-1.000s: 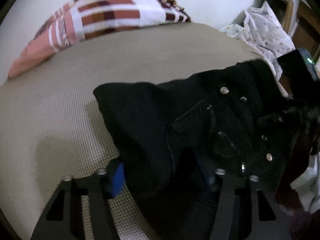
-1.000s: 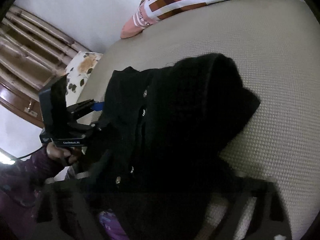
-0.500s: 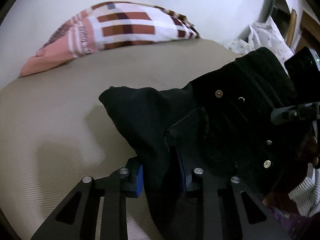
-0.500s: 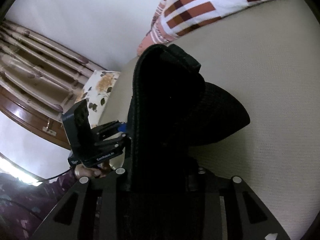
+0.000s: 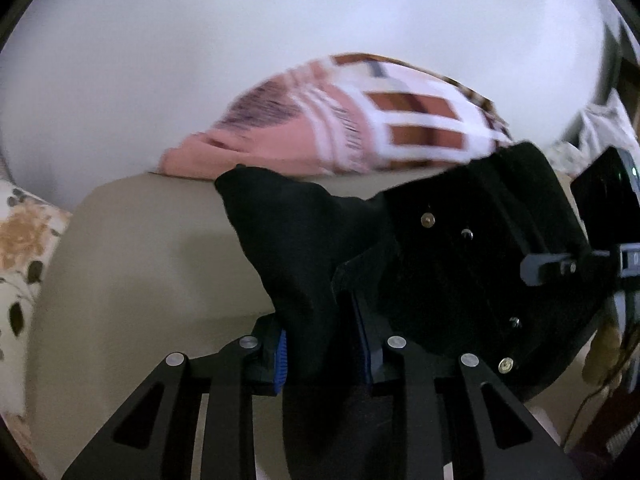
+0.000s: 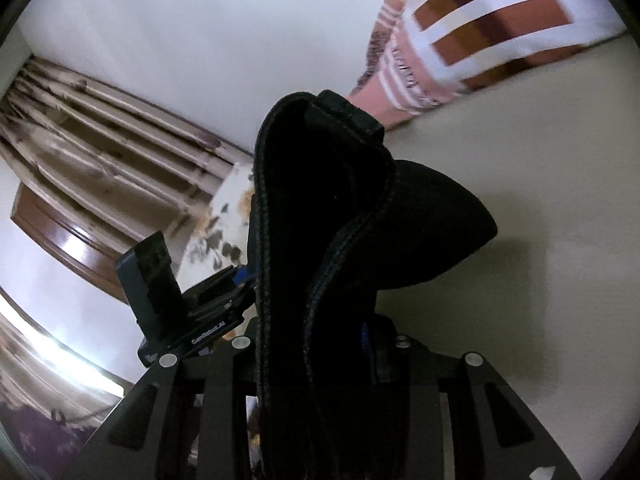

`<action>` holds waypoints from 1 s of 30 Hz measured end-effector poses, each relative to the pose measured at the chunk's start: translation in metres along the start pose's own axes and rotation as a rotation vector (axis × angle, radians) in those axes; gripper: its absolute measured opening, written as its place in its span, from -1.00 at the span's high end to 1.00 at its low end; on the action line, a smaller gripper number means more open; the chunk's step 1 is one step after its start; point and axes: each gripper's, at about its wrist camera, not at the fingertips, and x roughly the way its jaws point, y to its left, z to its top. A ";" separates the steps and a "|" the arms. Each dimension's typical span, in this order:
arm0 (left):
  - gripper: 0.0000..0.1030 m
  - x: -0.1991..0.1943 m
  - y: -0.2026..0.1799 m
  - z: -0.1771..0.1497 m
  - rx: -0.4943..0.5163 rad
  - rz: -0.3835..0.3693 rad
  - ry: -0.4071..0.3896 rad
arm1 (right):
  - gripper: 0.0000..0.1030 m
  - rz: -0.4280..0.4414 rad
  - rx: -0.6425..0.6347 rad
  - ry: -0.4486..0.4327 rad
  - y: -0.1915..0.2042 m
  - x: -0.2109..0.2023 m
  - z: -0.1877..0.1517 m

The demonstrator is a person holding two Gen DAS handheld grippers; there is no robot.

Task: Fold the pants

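The black pants with metal studs hang lifted above the beige bed. My left gripper is shut on a fold of the pants between its blue pads. My right gripper is shut on the waistband edge of the pants, which stands up in front of the lens. The right gripper also shows at the right of the left wrist view. The left gripper shows in the right wrist view, clamped on the cloth's far side.
A pink, white and brown checked pillow lies at the back of the bed by the white wall. A floral cushion sits at the left edge. Wooden slats and a frame stand beyond the bed.
Both grippers have closed on the pants and raised them off the bed. The views have tilted up toward the wall and pillow.
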 end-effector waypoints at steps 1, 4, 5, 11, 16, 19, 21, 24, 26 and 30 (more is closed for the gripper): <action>0.46 0.004 0.010 0.004 -0.009 0.013 -0.006 | 0.41 0.012 0.006 -0.007 -0.003 0.014 0.008; 0.47 0.023 0.044 0.014 -0.067 0.042 -0.015 | 0.41 0.031 0.031 -0.022 -0.013 0.048 0.025; 0.47 0.032 0.053 0.016 -0.083 0.049 -0.016 | 0.41 0.025 0.032 -0.026 -0.018 0.059 0.030; 0.45 0.081 0.079 0.003 -0.109 0.084 0.033 | 0.42 -0.084 0.113 -0.036 -0.058 0.087 0.033; -0.01 0.082 0.089 -0.006 -0.164 0.108 0.006 | 0.30 -0.098 0.154 -0.048 -0.066 0.086 0.030; -0.06 0.069 0.088 -0.003 -0.178 0.159 -0.001 | 0.08 -0.172 0.146 -0.101 -0.055 0.082 0.029; -0.15 0.051 0.080 -0.002 -0.170 0.190 -0.041 | -0.03 -0.223 0.143 -0.166 -0.046 0.066 0.026; -0.63 0.019 0.062 -0.002 -0.143 0.241 -0.122 | -0.26 -0.248 0.092 -0.221 -0.019 0.046 0.019; -0.69 -0.004 0.048 -0.004 -0.125 0.254 -0.180 | -0.32 -0.287 -0.004 -0.232 0.012 0.042 0.013; -0.83 -0.043 0.012 -0.006 -0.070 0.316 -0.246 | -0.79 -0.415 -0.189 -0.241 0.068 0.034 -0.009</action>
